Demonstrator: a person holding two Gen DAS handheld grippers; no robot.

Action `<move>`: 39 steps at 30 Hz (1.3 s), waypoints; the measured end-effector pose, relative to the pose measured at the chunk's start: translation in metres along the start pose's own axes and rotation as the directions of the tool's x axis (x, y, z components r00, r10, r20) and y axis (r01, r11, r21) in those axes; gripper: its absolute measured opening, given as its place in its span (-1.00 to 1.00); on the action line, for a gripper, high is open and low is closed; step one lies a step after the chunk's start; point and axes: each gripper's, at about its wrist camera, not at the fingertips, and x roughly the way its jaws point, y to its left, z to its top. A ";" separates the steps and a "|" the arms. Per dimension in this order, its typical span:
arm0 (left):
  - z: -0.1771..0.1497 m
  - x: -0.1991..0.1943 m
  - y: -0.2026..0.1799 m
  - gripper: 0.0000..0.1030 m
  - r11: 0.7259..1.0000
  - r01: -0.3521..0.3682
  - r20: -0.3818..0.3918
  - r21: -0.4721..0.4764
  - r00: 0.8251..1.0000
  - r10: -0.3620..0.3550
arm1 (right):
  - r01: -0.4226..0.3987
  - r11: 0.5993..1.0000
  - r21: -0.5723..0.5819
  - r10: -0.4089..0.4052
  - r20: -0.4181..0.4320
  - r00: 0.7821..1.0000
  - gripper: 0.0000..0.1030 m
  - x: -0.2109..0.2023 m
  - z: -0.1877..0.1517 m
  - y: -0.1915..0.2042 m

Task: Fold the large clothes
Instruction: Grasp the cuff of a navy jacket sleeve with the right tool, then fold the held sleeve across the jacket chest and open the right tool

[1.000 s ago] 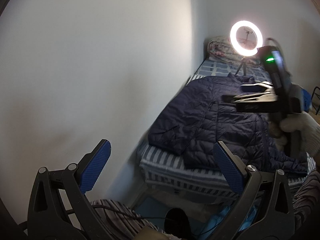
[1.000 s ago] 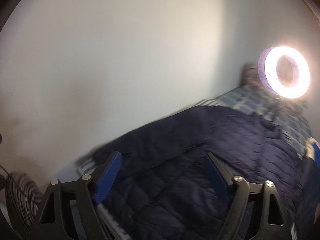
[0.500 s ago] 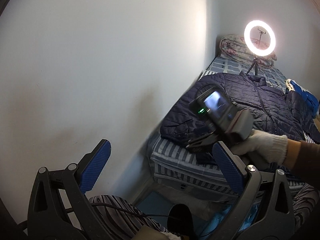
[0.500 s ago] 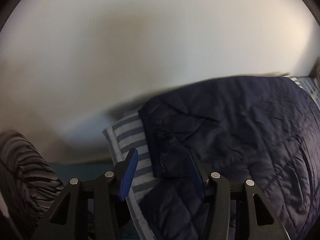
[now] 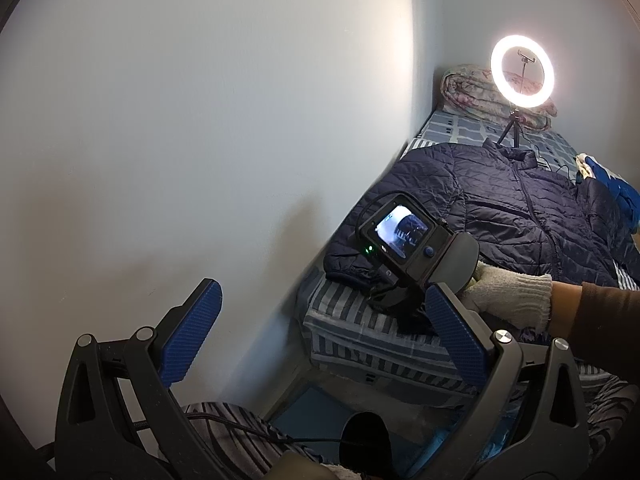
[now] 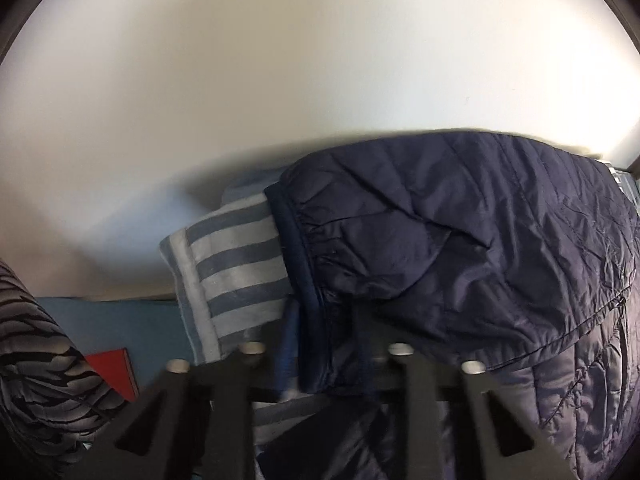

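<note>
A navy quilted jacket (image 5: 520, 208) lies spread on a bed with a blue-and-white striped sheet (image 5: 348, 312), collar toward the far end. My left gripper (image 5: 320, 336) is open and empty, held back from the bed's near end. My right gripper (image 6: 320, 340) is at the near sleeve cuff (image 6: 304, 280) of the jacket (image 6: 480, 240), its blue fingers (image 6: 288, 340) closed in on the cuff's hem. In the left wrist view it shows from behind, held by a gloved hand (image 5: 508, 296), with its screen (image 5: 400, 232) lit.
A white wall (image 5: 200, 120) runs along the bed's left side. A lit ring light (image 5: 522, 72) on a small tripod and a rolled quilt (image 5: 472, 88) stand at the far end. Blue cloth (image 5: 616, 188) lies at the right edge. Striped trousers (image 6: 40, 360) are near below.
My right gripper has swung down from above the jacket to the near sleeve cuff and its jaws have narrowed onto the hem. My left gripper has stayed open, turning slightly.
</note>
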 end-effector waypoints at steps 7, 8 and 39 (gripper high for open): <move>0.013 0.011 -0.017 1.00 0.999 0.032 0.026 0.014 0.999 -0.033 | -0.131 0.968 0.212 0.096 0.170 0.981 -0.87 -0.044 -0.017 -0.050; 0.016 0.014 -0.020 1.00 0.999 0.041 0.028 0.018 0.999 -0.042 | -0.154 0.954 0.257 0.102 0.206 0.973 -0.87 -0.053 -0.022 -0.064; 0.145 0.163 -0.197 1.00 0.953 0.281 0.119 0.111 0.949 -0.293 | 0.010 0.508 0.861 -0.435 0.246 0.866 -0.87 -0.215 -0.219 -0.424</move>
